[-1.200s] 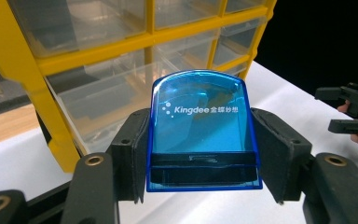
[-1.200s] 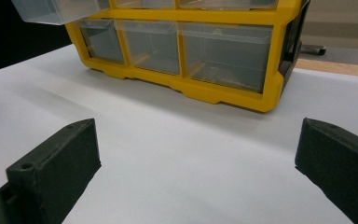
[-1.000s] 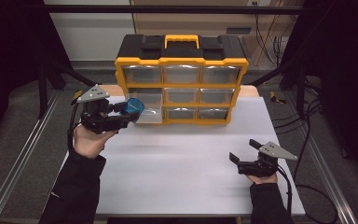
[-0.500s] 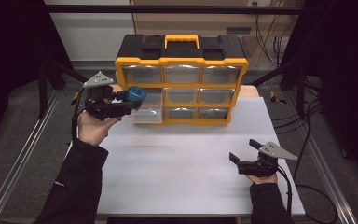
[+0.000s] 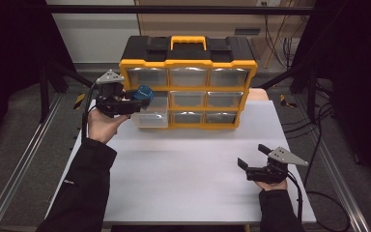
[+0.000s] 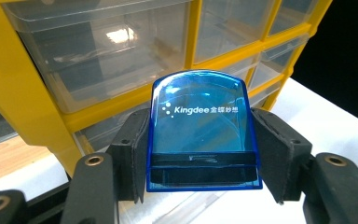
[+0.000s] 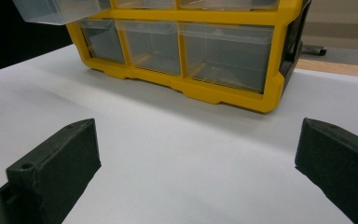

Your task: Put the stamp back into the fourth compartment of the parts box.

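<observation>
My left gripper [image 5: 136, 101] is shut on a translucent blue block [image 6: 202, 130] printed with white "Kingdee" lettering; the block [image 5: 144, 93] hangs just above a clear drawer [image 5: 150, 114] pulled out of the left column of the yellow and black drawer cabinet [image 5: 188, 79]. In the left gripper view both black pads [image 6: 130, 154] press the block's sides, with the cabinet's clear drawers [image 6: 102, 51] close behind. My right gripper [image 5: 252, 157] rests open on the white table [image 5: 188, 169] at the front right, its jaws wide apart and nothing between them. The pulled-out drawer [image 7: 60, 10] shows at the top left of the right gripper view.
The cabinet [image 7: 191, 51] stands at the table's far edge with a yellow carry handle [image 5: 188, 41] on top and three rows of clear drawers. Metal rails [image 5: 24, 159] run along both sides of the table. Cables [image 5: 314, 193] trail off at the right.
My left gripper has carried the blue block to the right and farther back, up over the pulled-out drawer. The right gripper has stayed where it was.
</observation>
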{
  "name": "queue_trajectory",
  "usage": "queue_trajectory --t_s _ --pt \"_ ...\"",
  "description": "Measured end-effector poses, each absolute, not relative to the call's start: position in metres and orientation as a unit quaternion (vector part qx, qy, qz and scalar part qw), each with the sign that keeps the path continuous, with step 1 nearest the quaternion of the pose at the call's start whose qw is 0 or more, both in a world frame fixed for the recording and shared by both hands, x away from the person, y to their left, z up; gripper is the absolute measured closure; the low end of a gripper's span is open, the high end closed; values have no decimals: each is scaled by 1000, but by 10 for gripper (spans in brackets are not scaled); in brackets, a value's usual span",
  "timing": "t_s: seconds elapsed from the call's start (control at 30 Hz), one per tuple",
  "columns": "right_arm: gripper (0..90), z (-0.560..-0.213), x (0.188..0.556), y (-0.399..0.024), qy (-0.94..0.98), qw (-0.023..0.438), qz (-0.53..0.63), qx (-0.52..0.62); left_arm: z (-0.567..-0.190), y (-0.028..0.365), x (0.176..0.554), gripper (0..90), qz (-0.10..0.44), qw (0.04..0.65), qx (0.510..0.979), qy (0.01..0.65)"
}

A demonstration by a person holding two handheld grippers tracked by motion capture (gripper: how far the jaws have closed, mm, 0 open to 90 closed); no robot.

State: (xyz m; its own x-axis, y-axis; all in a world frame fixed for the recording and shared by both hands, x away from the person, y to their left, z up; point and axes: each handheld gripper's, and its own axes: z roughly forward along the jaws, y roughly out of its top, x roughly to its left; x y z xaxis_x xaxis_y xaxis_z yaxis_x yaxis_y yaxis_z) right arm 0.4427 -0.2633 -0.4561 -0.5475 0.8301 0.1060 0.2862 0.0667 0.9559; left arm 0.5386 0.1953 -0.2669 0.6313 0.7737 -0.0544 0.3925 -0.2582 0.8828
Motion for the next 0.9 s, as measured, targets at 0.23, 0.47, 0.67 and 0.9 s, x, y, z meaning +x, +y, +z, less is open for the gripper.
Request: queue_trajectory --t_s 0.23,0.47,0.67,0.9 --pt "1 -456 443 -263 687 248 549 406 -275 196 551 407 201 467 771 383" --pt "1 -456 442 -264 687 248 549 406 -286 195 560 407 202 453 776 390" --pt "1 -456 443 -263 687 248 549 407 -295 193 565 407 201 440 782 393" --pt "1 -456 442 -264 686 249 549 407 -305 194 569 406 194 429 789 394"
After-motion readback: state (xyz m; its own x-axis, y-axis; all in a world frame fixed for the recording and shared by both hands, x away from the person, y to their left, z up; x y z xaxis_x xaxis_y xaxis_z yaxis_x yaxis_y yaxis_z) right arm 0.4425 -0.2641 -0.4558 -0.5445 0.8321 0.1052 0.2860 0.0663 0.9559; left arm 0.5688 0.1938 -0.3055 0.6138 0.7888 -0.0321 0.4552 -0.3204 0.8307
